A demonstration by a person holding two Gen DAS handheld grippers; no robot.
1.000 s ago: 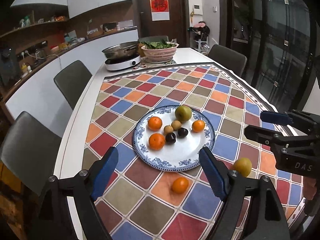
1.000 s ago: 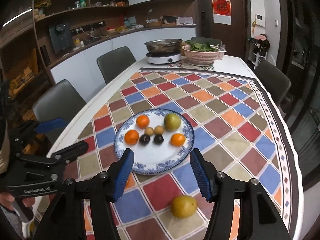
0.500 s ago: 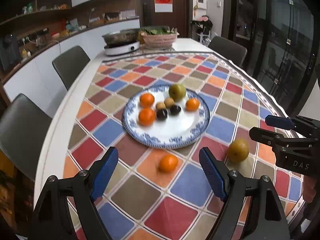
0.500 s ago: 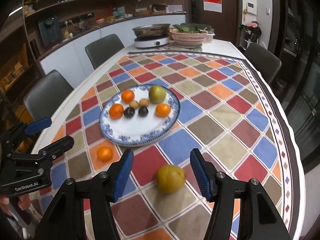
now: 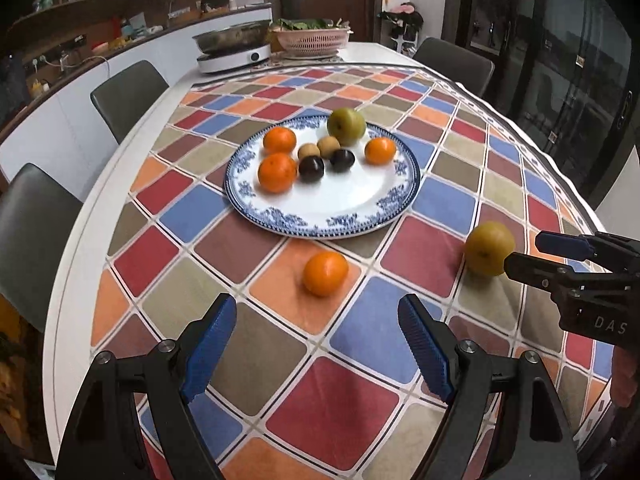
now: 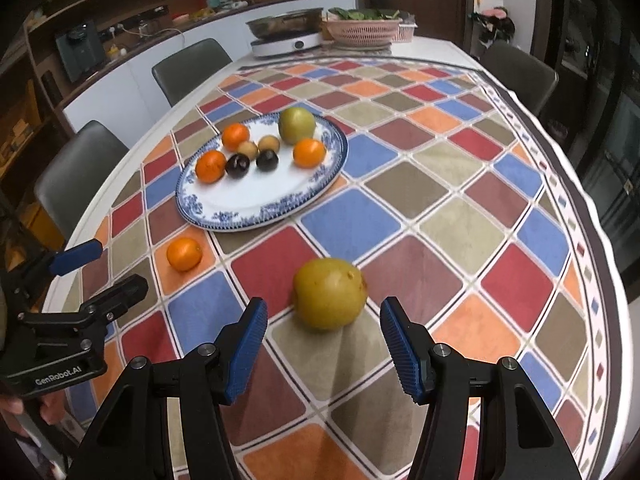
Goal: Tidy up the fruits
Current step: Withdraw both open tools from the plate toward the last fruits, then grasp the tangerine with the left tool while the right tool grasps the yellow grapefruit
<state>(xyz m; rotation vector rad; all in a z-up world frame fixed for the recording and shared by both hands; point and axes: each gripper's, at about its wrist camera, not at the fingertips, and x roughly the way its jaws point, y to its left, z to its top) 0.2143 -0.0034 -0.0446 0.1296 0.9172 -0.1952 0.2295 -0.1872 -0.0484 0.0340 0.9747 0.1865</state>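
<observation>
A blue-and-white plate [image 5: 360, 200] [image 6: 256, 200] on the checkered tablecloth holds three oranges, a green pear, two small brown fruits and two dark plums. A loose orange [image 5: 325, 267] [image 6: 184, 254] lies on the cloth in front of the plate, just beyond my open, empty left gripper [image 5: 316, 320]. A yellow pear [image 6: 330, 294] [image 5: 489, 248] lies on the cloth right of the plate, just ahead of my open, empty right gripper [image 6: 323, 320]. The right gripper also shows in the left wrist view [image 5: 532, 252], its tips beside the pear.
A hot plate with a pan [image 5: 234, 54] and a pink basket of greens [image 5: 310, 38] stand at the table's far end. Grey chairs [image 5: 128, 96] line the left side and one [image 6: 520, 74] stands at the far right. The table edge curves close on the right.
Both grippers have dropped lower and moved forward: the loose orange and the yellow pear now look larger and nearer to the fingertips. The jaws stay open. The fruits have not moved.
</observation>
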